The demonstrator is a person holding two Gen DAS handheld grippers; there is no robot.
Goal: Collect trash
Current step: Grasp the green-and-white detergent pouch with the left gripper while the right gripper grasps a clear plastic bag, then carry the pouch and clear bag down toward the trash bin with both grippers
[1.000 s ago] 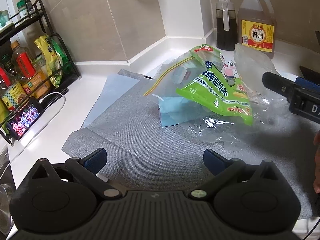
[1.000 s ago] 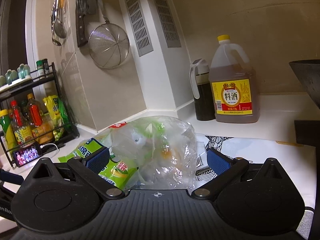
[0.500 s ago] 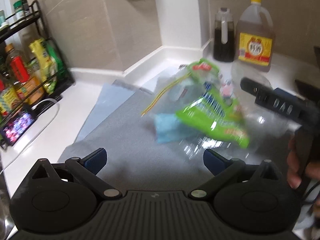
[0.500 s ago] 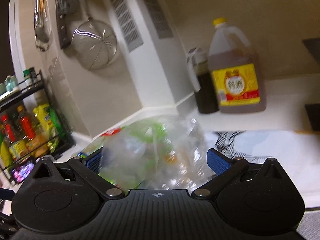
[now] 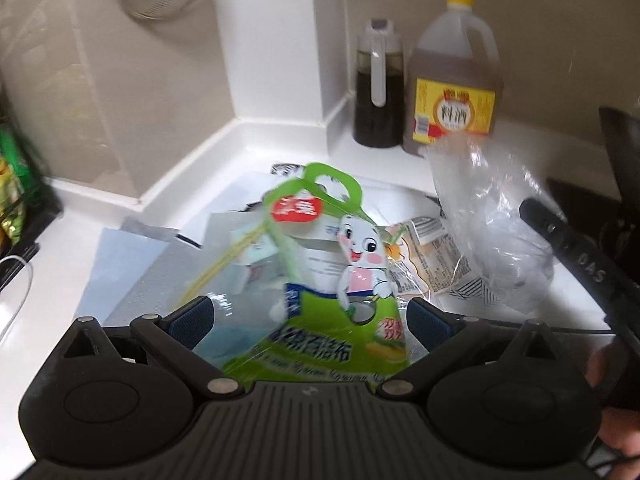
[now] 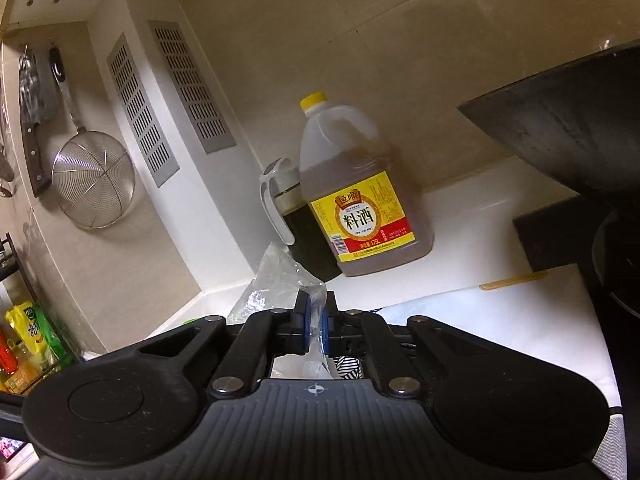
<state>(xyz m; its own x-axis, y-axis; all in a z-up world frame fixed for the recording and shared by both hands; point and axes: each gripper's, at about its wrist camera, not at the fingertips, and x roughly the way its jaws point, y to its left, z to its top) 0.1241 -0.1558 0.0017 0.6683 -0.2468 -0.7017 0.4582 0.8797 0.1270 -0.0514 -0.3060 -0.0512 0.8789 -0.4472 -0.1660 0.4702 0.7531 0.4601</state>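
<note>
1. Your right gripper has clamped its blue pads on a fold of the clear plastic bag, so the film is pinched flat between them (the jaws have closed down to almost nothing).
2. Seen from the left wrist, that same clear plastic bag billows up just in front of the cooking wine jug, with the right gripper's black body reaching into it from the right side.
3. Your left gripper is spread wide, gripping nothing; the green cleaning-cloth packet lies between its two blue pads without either pad pressing on it.
4. The green cleaning-cloth packet sits well in front of the cooking wine jug, its looped handle end pointing toward the jug and the cartoon rabbit facing up.
5. An orange-tinted snack wrapper lies between the packet and the clear bag, nearer the jug than your left pads are.
6. More clear film and a zip bag with a yellow strip rest to the left of the packet, farther from the jug.
7. A dark sauce dispenser stands touching or just beside the jug's left side, against the white column.
8. All of this trash lies on the white counter, partly over a grey mat.
</note>
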